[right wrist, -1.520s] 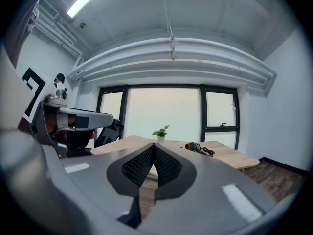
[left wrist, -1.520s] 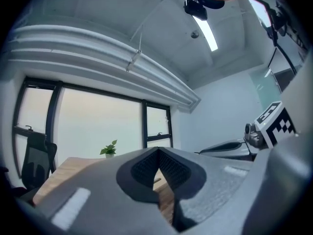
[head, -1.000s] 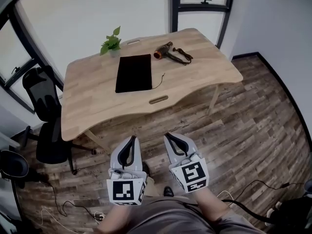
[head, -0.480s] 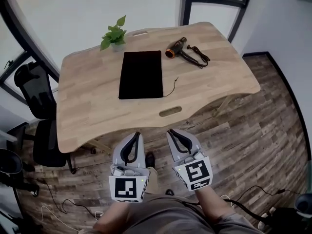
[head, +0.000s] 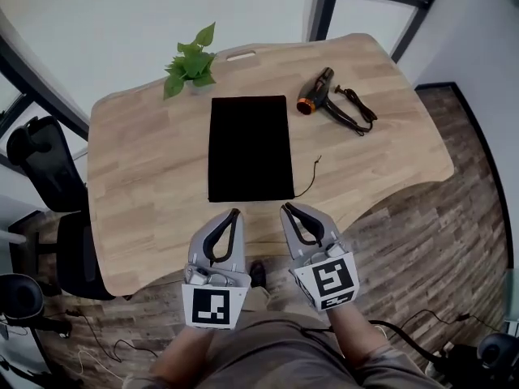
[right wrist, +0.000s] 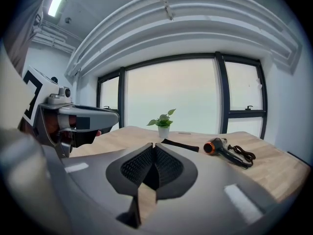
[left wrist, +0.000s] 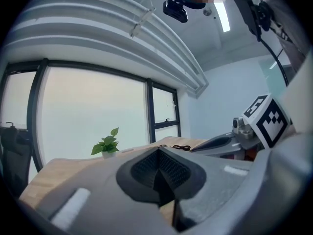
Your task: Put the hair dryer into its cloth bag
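Note:
A black cloth bag [head: 250, 148] lies flat in the middle of the wooden table [head: 146, 177], its drawstring trailing off its near right corner. The hair dryer [head: 316, 101], black with an orange ring, rests at the far right with its cord coiled beside it; it shows too in the right gripper view as the hair dryer [right wrist: 222, 148]. My left gripper [head: 233, 214] and right gripper [head: 287, 209] hover side by side over the table's near edge, both shut and empty, just short of the bag. In the left gripper view the left gripper [left wrist: 159, 153] has its tips together.
A small potted plant [head: 191, 65] stands at the table's far edge behind the bag. Black office chairs [head: 45, 164] stand to the left of the table. Cables lie on the wood floor [head: 454, 241] near my feet. Windows run along the far wall.
Both grippers have travelled forward together from over the floor to the table's near edge. The table, bag and hair dryer now sit closer in the head view. Jaws unchanged.

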{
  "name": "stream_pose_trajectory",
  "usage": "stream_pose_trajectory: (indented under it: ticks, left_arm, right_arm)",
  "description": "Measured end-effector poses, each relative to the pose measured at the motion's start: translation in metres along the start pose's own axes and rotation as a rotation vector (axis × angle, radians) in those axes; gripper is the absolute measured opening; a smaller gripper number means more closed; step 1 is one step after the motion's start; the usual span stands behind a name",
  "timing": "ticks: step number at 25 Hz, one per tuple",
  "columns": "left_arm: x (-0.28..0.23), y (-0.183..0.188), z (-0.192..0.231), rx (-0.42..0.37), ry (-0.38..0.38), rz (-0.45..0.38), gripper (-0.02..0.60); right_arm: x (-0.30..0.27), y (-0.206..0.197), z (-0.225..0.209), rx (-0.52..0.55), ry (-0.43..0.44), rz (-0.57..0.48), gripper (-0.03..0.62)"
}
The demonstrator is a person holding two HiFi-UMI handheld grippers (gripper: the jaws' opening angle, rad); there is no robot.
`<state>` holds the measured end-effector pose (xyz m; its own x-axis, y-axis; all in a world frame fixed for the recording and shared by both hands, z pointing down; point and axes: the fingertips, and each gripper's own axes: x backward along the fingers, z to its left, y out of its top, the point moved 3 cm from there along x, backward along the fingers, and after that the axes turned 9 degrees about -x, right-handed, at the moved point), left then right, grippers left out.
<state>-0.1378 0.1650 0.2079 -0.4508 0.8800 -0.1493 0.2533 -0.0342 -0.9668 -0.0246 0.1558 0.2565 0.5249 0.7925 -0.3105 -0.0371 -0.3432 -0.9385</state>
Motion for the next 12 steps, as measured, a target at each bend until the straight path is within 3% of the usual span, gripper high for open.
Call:
stream_pose_trajectory:
  ticks: [6, 12]
  left_arm:
    - [-0.041, -0.013, 0.020, 0.026, -0.024, 0.068, 0.000]
    - [-0.086, -0.076, 0.007, 0.053, -0.095, 0.242, 0.005]
  right_arm:
    - [-0.026, 0.019, -0.016, 0.008, 0.001, -0.014, 0.041]
    - [-0.054, 0.002, -0.042, -0.041, 0.044, 0.005, 0.041]
